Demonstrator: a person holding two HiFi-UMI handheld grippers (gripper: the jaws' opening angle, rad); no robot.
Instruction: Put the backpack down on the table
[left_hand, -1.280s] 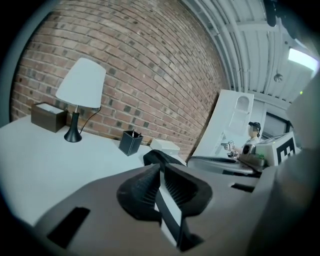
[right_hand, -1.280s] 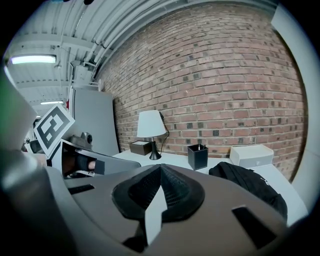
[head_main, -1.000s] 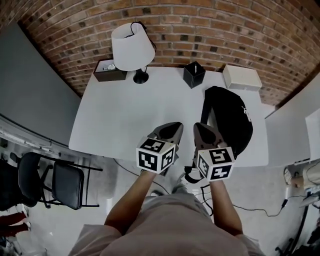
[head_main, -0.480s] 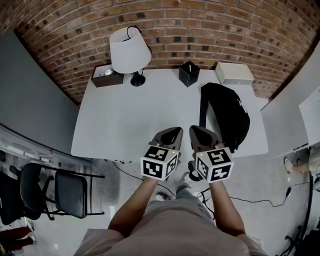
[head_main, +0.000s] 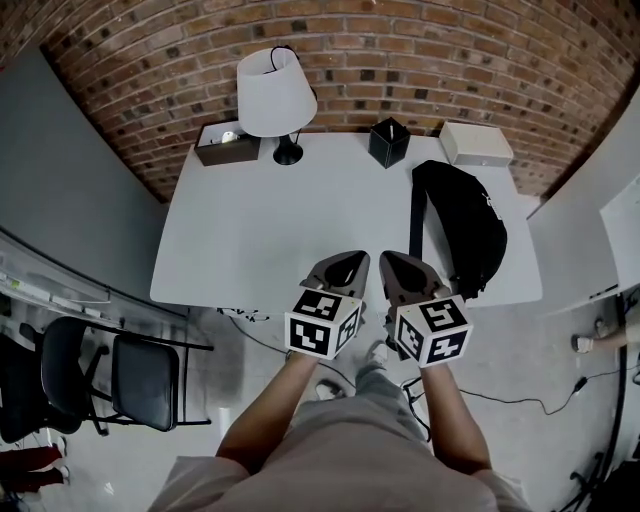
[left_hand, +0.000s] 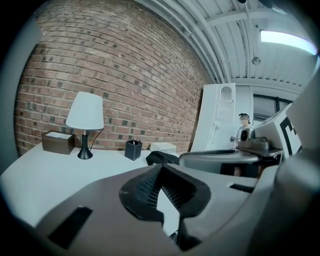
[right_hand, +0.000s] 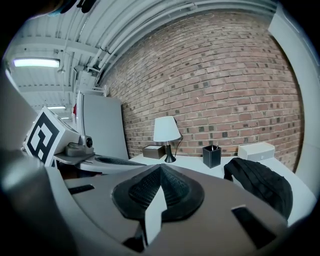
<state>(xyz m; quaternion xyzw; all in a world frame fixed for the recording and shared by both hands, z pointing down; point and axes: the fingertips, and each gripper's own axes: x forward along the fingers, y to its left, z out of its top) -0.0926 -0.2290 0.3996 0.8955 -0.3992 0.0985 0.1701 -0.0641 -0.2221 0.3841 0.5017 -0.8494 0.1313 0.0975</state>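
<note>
1. Both forearms reach forward side by side. The left gripper (head_main: 338, 265) and right gripper (head_main: 400, 265) hover across the worktop's (head_main: 250, 240) near edge, tipped slightly down.
2. Each gripper's fingers are pressed together, holding nothing.
3. The backpack (head_main: 462, 225) lies along the worktop's right edge, with broad white surface between it and the lamp (head_main: 275, 95).

Head view looks steeply down; gripper views face level across table (head_main: 260, 220)
</note>
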